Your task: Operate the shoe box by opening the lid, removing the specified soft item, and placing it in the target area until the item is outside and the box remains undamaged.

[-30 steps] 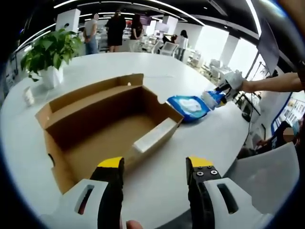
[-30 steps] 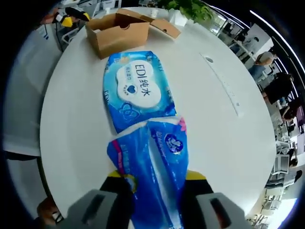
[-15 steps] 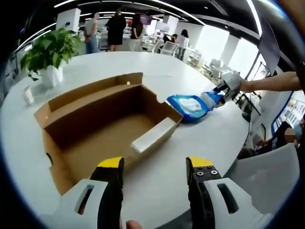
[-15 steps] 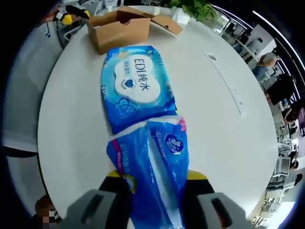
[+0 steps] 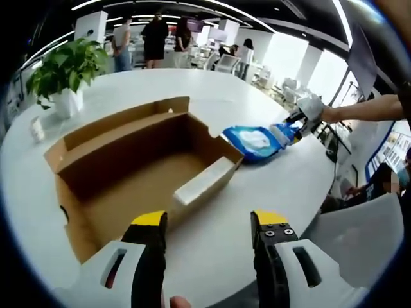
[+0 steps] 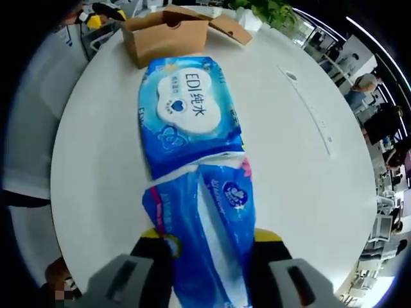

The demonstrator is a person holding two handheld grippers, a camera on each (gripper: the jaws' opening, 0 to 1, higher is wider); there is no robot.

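The blue tissue pack lies lengthwise between the jaws of the right tongs, which are closed on its near end; its far end touches, perhaps overlaps, the edge of a flat blue wet-wipe pack lying on the white desk. In the left gripper view the same tissue pack sits past the wipe pack, close to the desk's far rounded edge, with the right tongs and a person's forearm reaching in from the right.

The shoe box stands open on the desk, brown cardboard, its lid flap laid back on the far side, the interior bare cardboard with a pale flap folded in along the right wall. The wipe pack lies just beside the box's right corner.

The left tongs hang open over bare desk in front of the box, gripping nothing. Open surface spreads behind the box toward a potted plant near the left edge. People stand beyond the desk.
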